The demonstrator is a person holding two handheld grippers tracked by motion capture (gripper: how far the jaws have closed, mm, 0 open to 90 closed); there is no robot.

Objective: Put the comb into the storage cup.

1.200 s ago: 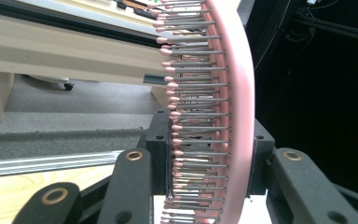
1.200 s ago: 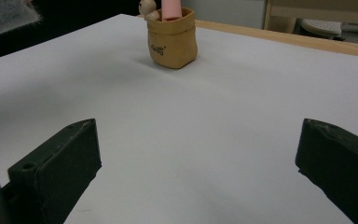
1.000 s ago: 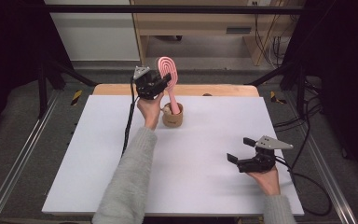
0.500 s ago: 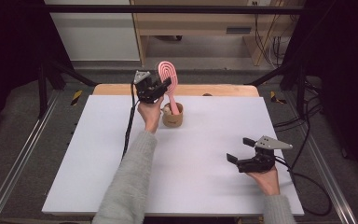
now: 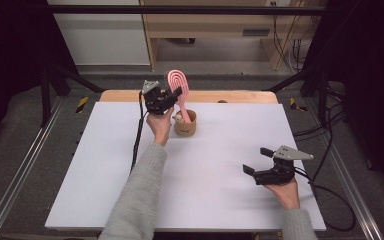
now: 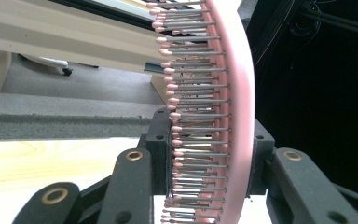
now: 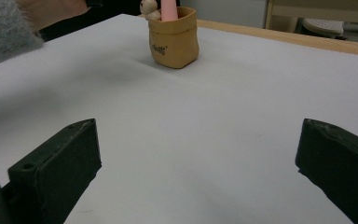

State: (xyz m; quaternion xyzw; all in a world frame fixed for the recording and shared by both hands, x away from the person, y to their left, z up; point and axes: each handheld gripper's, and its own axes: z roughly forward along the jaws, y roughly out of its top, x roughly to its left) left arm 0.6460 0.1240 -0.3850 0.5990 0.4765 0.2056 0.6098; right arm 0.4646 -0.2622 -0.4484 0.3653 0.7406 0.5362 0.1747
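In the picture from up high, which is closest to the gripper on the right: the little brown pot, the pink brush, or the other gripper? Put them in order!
From the right gripper:
1. Brown pot, up the table to its left.
2. Pink brush, standing in the pot, its head higher and farther back.
3. Left gripper, just beyond, clamped on the brush head. Brush and left gripper touch, so that order is close.

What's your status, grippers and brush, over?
Left gripper shut on pink hairbrush head, handle down in tan pouch. Right gripper open, low over white table, holding nothing. Nothing between it and pouch.
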